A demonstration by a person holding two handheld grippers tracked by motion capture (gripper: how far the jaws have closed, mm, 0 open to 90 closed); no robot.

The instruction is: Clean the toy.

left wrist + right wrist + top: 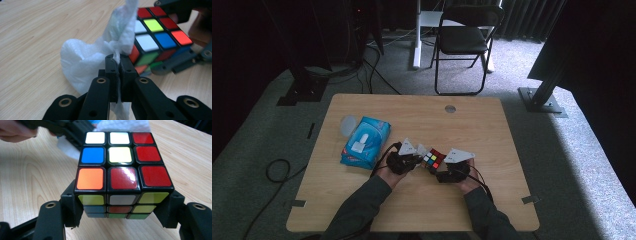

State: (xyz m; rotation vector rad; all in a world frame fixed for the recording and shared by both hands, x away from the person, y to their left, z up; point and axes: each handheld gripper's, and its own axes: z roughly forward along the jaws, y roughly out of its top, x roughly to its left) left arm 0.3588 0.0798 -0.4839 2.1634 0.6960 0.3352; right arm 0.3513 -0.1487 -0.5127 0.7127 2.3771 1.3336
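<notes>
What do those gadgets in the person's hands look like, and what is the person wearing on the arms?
Each hand carries a black gripper, the left gripper and the right gripper, topped by a pale grey three-cornered plate. Up close, the two jaws are blocky matte black plastic links with brass-coloured ringed holes. A black cable trails from the left one. The sleeves are dark grey-green and long.

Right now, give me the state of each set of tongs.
Left tongs: shut on the white tissue.
Right tongs: shut on the puzzle cube, one jaw against each side.
</notes>
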